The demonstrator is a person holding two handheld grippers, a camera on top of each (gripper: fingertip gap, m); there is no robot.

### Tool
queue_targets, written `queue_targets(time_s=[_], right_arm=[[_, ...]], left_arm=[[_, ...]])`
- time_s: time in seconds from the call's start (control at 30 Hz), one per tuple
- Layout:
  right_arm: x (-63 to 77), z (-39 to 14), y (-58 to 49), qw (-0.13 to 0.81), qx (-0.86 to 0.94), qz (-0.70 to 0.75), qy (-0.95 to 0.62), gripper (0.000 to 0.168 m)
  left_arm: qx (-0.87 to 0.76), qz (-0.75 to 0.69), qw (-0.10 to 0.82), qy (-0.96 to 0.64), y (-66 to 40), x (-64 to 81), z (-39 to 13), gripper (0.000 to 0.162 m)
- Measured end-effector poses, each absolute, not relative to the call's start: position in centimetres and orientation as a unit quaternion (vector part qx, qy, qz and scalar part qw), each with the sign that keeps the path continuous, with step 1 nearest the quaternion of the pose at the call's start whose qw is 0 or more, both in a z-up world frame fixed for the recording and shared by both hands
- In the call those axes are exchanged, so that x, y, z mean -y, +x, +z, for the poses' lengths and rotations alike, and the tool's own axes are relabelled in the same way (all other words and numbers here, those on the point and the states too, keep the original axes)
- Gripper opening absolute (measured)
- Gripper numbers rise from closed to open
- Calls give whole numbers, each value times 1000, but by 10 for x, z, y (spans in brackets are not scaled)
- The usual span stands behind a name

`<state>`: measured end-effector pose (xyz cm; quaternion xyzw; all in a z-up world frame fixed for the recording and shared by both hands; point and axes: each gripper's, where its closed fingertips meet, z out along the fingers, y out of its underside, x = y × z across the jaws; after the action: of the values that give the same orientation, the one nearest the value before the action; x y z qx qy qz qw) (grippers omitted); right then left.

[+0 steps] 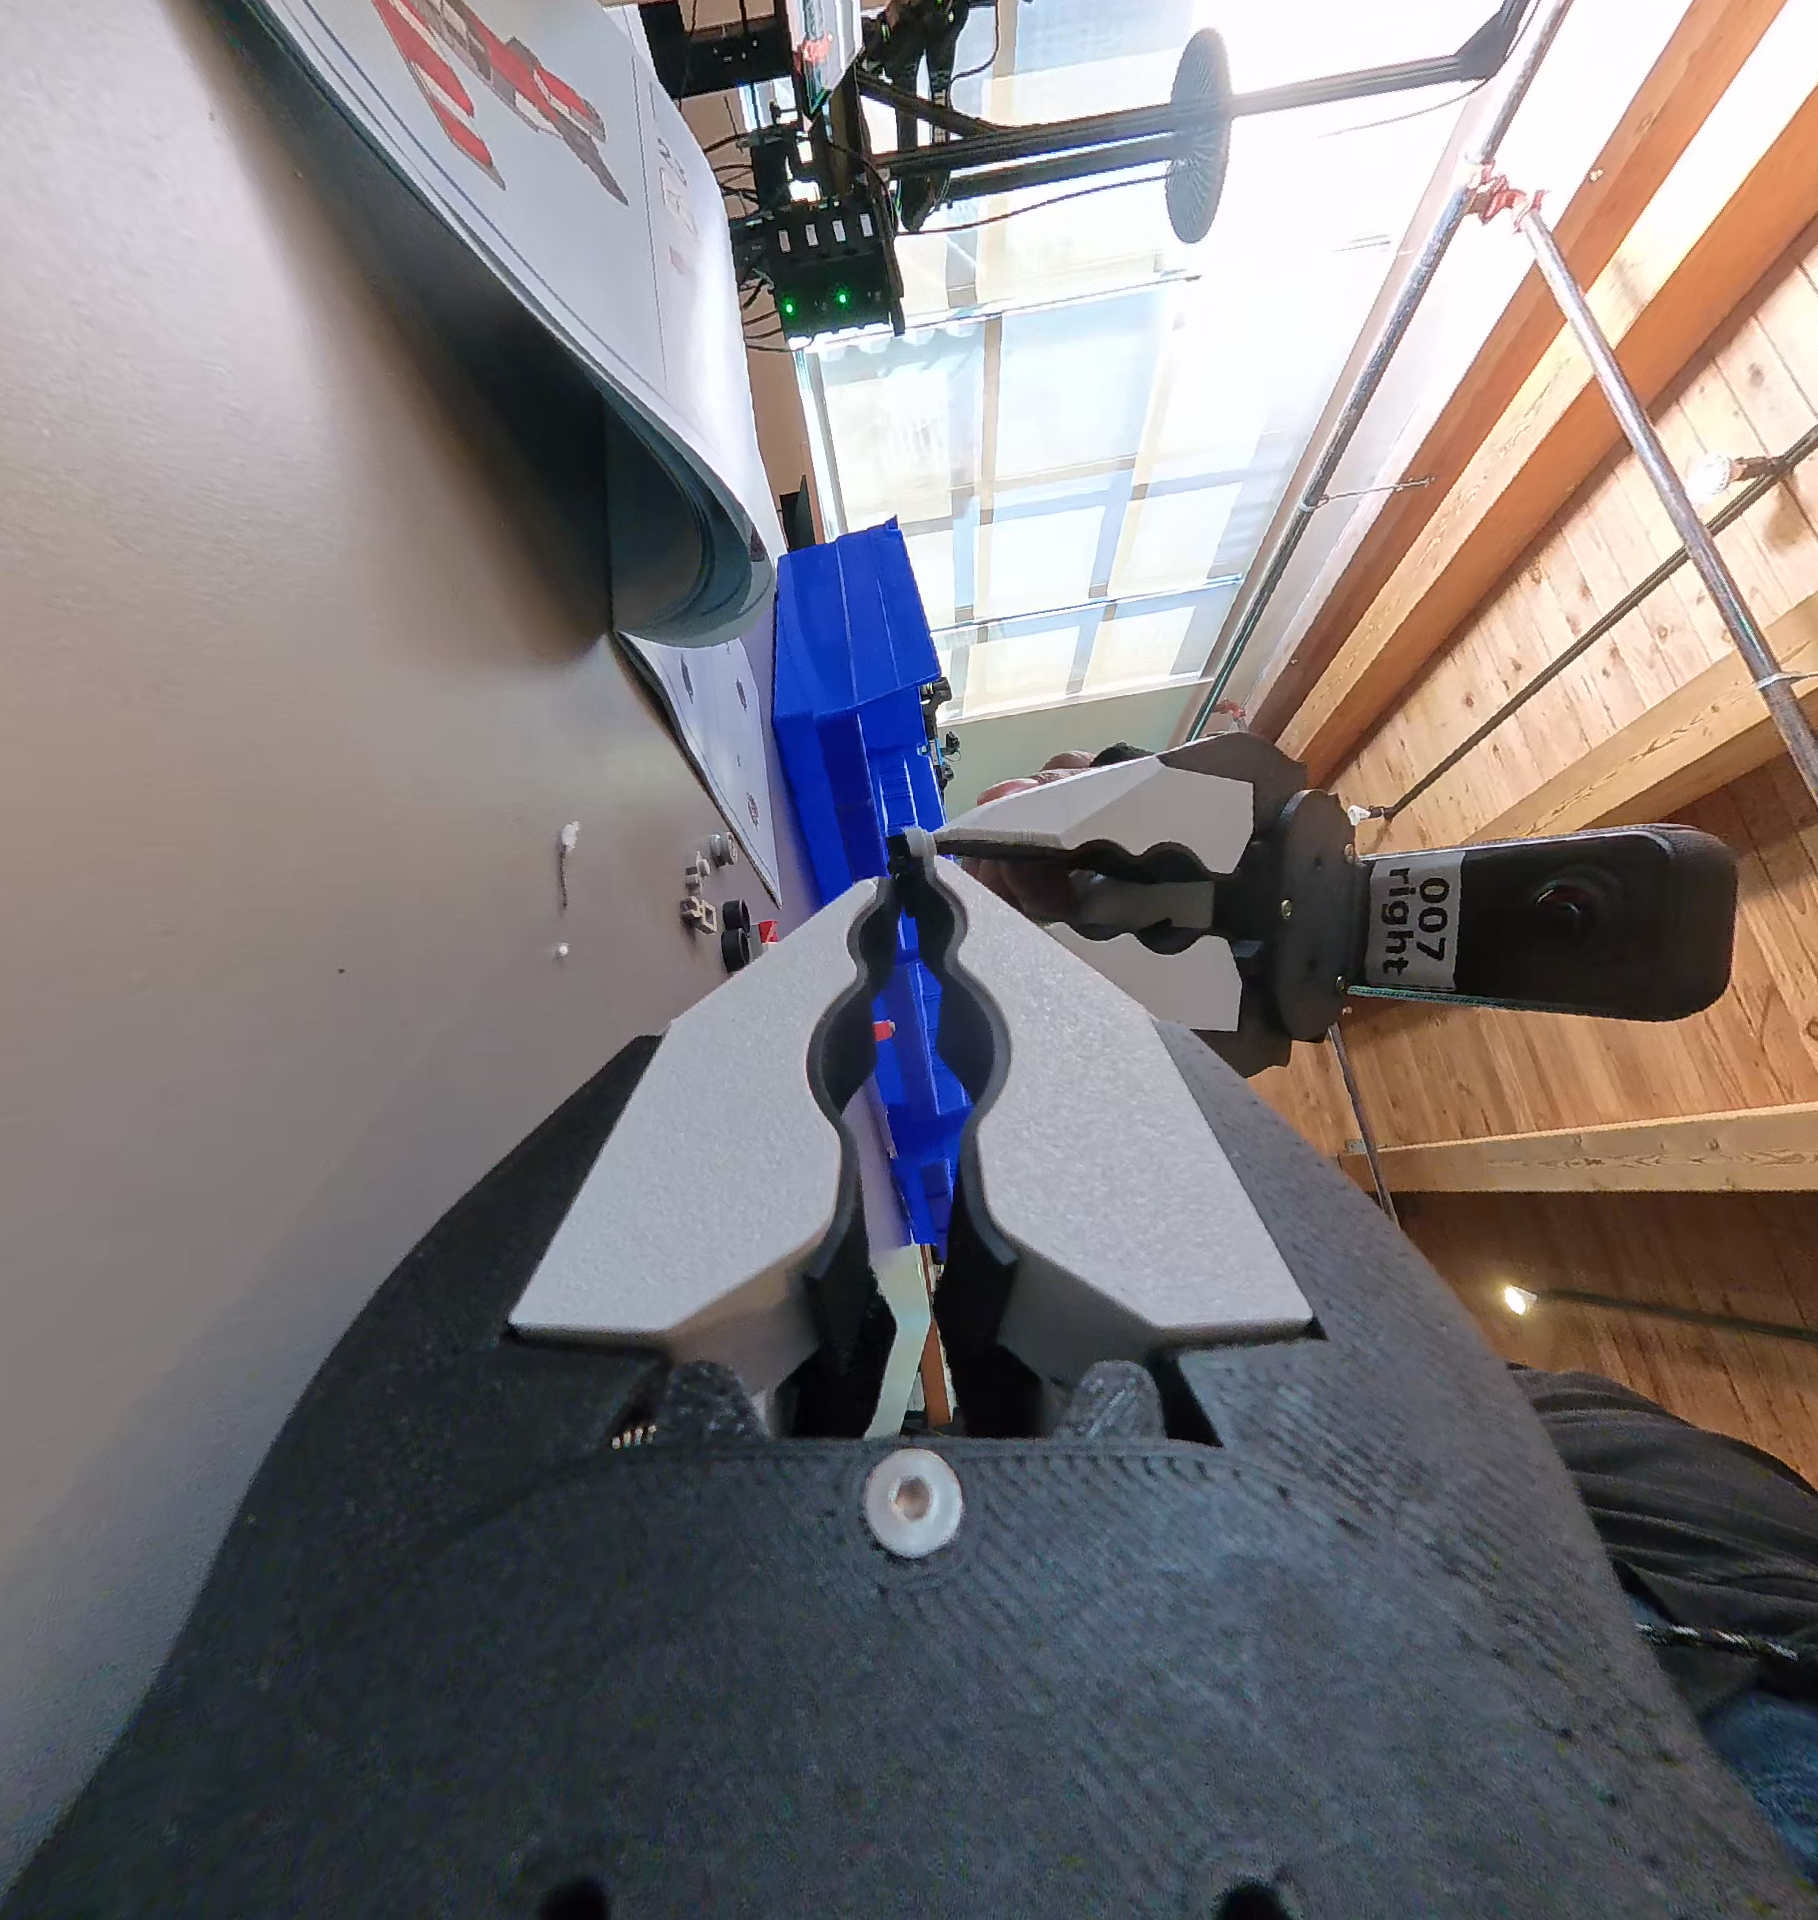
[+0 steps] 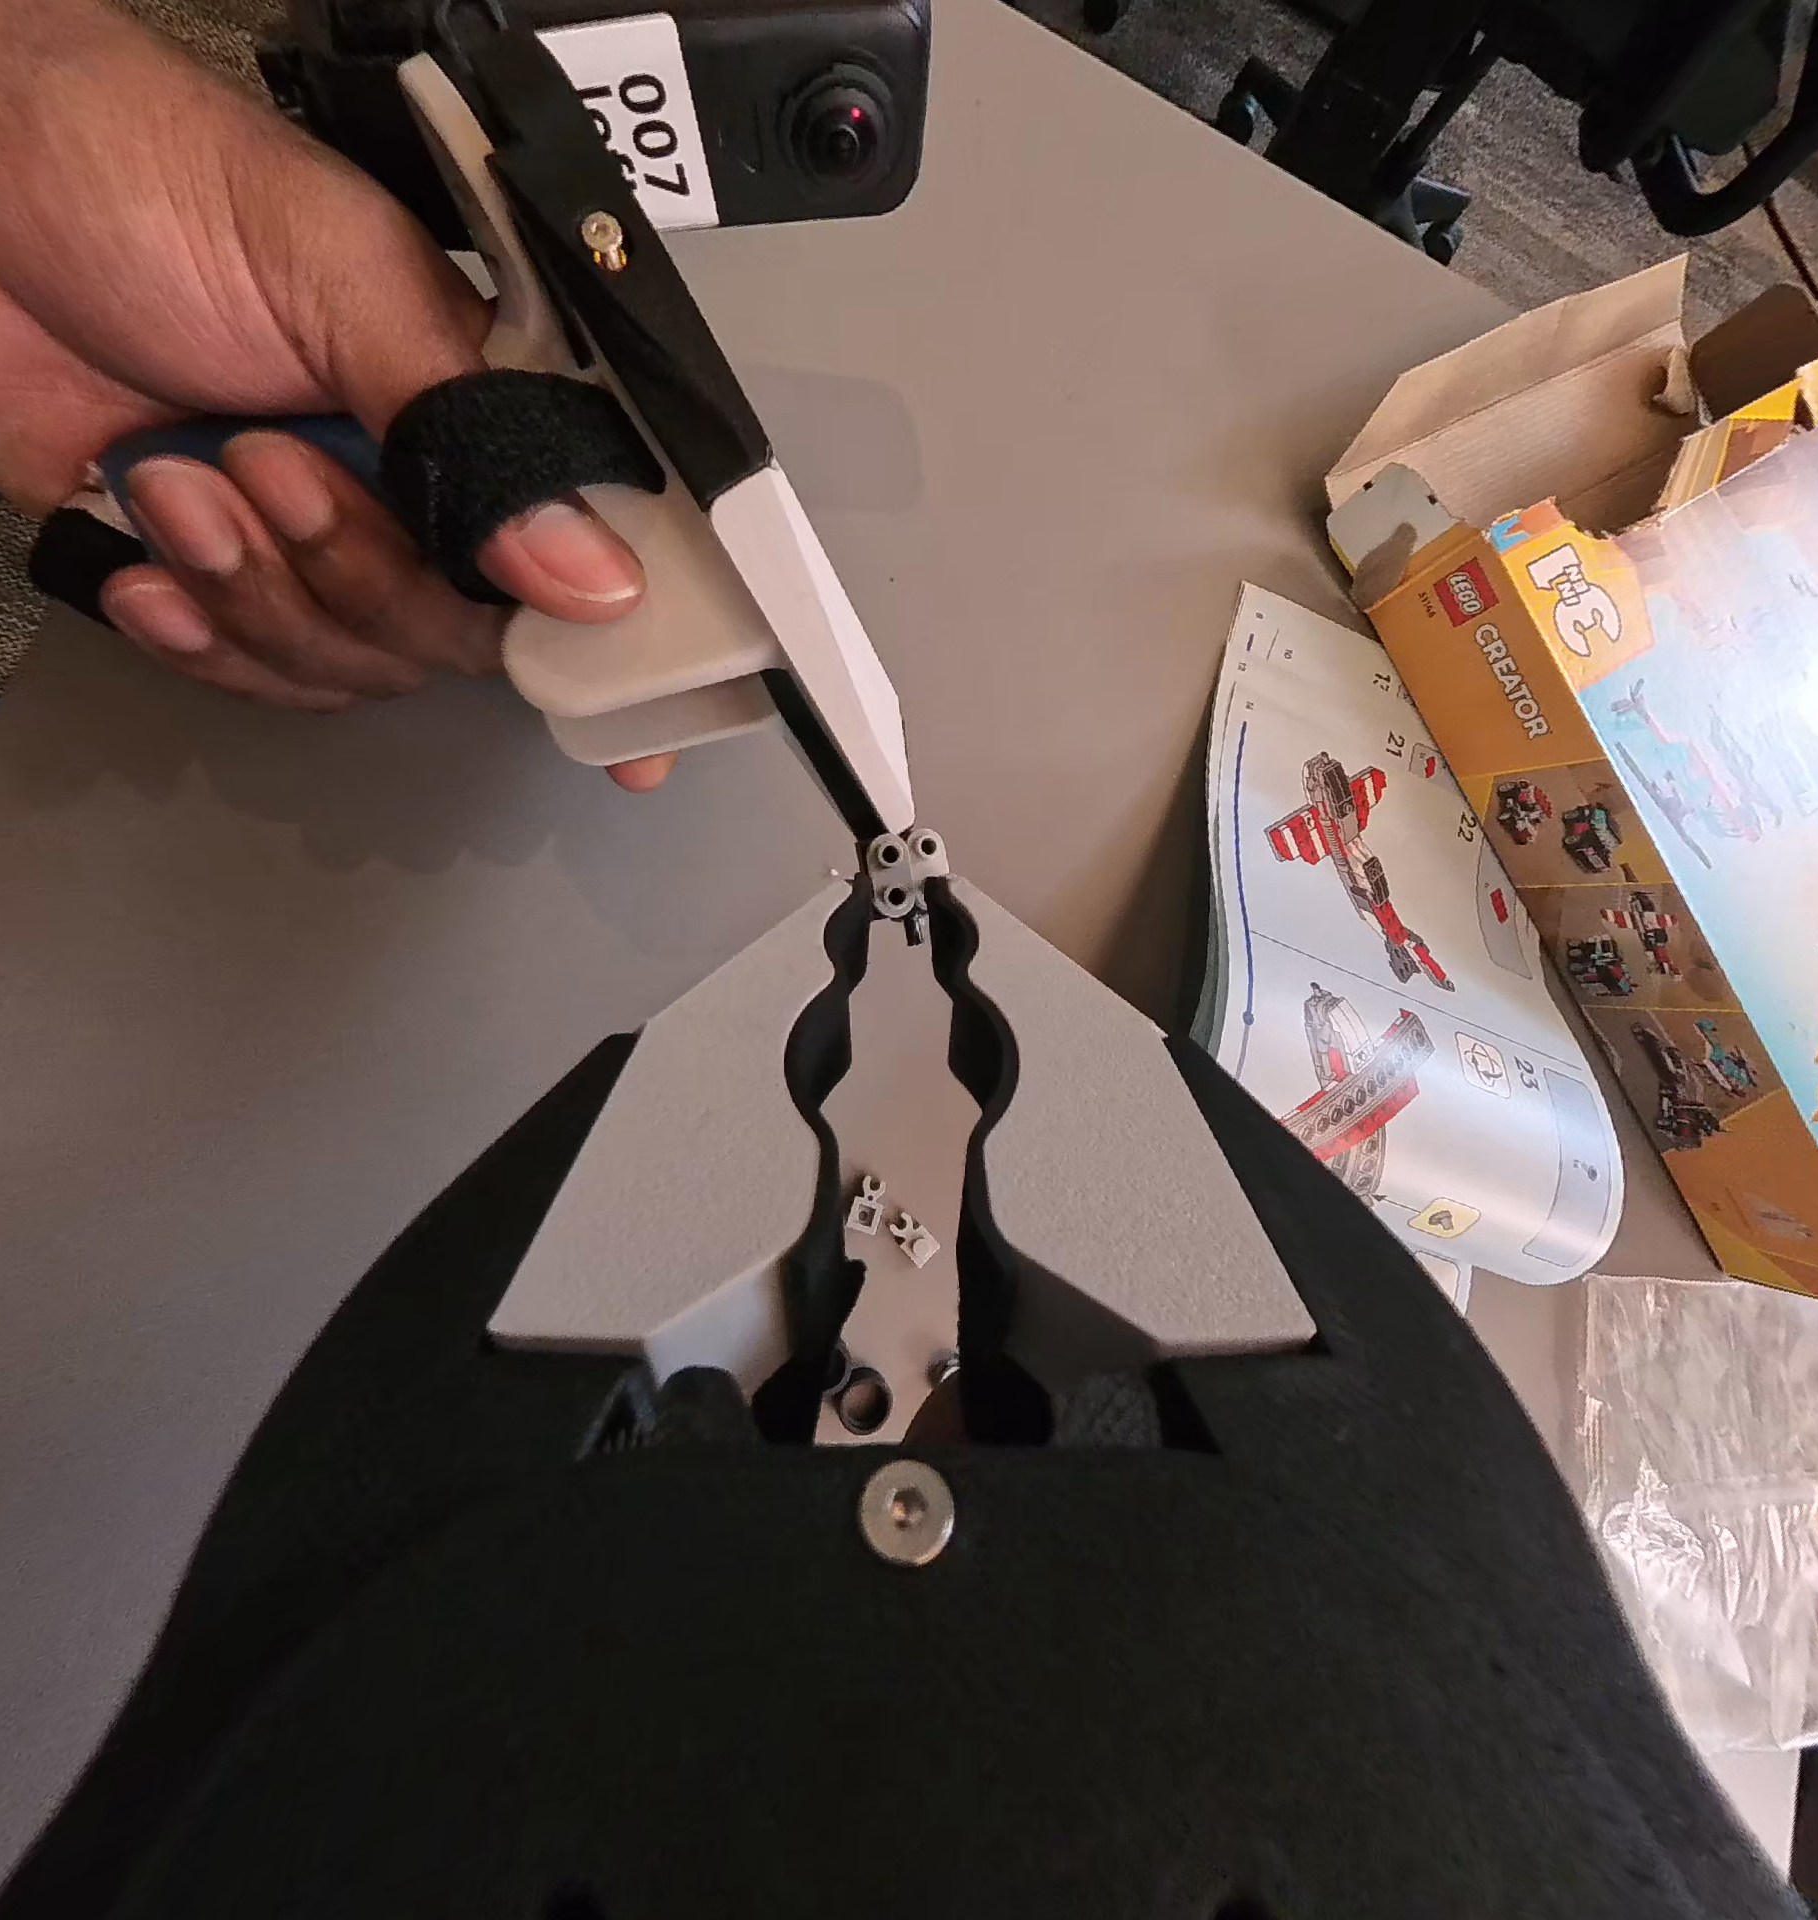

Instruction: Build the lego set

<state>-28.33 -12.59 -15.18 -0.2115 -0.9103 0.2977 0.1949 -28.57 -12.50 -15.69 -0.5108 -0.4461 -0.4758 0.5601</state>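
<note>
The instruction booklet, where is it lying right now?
In the right wrist view the open instruction booklet lies on the grey table, right of the right hand-held gripper, tucked against the torn Lego box.

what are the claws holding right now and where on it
Both pinch one small grey lego assembly in mid-air. The right claw grips its lower end, by the black pin; the left claw nips its top studded edge.
</note>
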Motion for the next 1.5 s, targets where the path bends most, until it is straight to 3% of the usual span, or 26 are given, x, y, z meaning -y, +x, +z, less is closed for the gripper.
queue_targets(time_s=[0.43, 0.6, 0.77, 0.97, 1.27, 1.5], right_arm=[[121, -149, -283, 202, 900, 307, -233, 21], [114, -139, -281, 200, 830, 375, -360, 30], [115, -129, -275, 97, 670, 502, -539, 39], [119, -127, -273, -17, 526, 578, -624, 45], [125, -129, -275, -91, 450, 619, -637, 41], [121, -125, -277, -98, 432, 634, -634, 23]], left_arm=[[449, -475, 563, -506, -288, 126, -157, 2], [447, -477, 572, -496, -290, 127, -152, 1], [436, -482, 582, -489, -287, 124, -143, 2], [423, -484, 591, -487, -284, 123, -135, 2], [401, -484, 603, -491, -281, 123, -127, 2], [379, -486, 609, -500, -275, 121, -121, 2]])
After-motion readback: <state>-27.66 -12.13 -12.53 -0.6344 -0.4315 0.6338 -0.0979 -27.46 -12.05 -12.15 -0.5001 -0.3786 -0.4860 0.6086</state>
